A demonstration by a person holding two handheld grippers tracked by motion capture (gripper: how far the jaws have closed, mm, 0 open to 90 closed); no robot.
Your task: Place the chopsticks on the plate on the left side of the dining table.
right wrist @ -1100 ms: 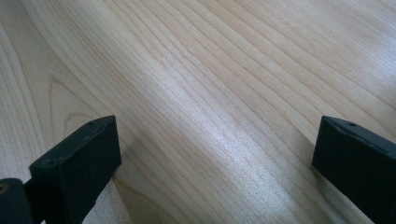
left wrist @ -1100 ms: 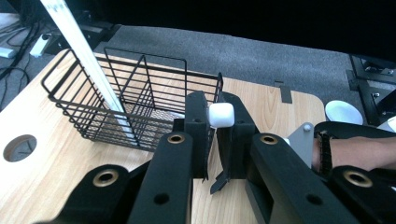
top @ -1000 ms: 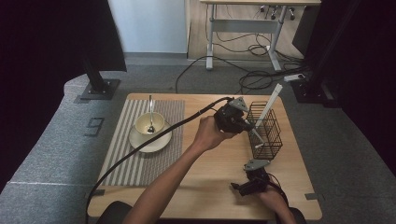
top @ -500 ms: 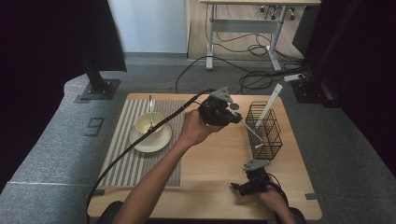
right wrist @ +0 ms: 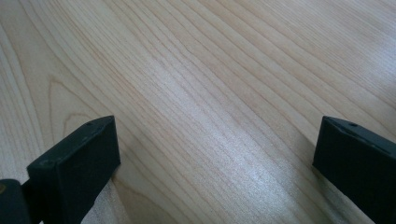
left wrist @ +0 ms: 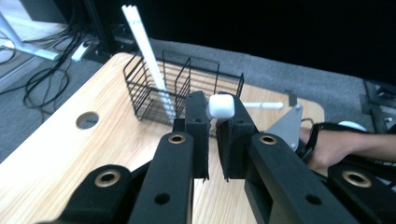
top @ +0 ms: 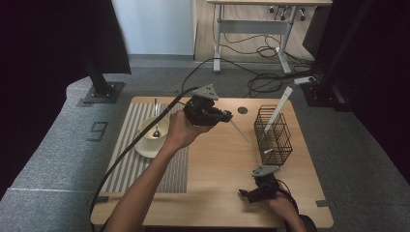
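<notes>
The slim white plastic stick (top: 240, 131), clamped in the left tool (top: 227, 116), should be carried level, clear of the black wire basket (top: 273, 136), while the right tool (top: 244, 193) rests wide open and empty on the wooden tabletop (top: 217, 169).

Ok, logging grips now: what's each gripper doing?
Left gripper: shut on the thin white plastic stick.
Right gripper: open, holding nothing.

One wire basket (top: 273, 135), three white sticks (top: 279, 108) (one held), one cup (top: 154, 129), one saucer (top: 145, 148), one spoon (top: 156, 117), one striped mat (top: 123, 166)

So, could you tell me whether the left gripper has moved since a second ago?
Yes. The left gripper, shut on a white stick, has drawn left, away from the wire basket toward the bowl.
</notes>
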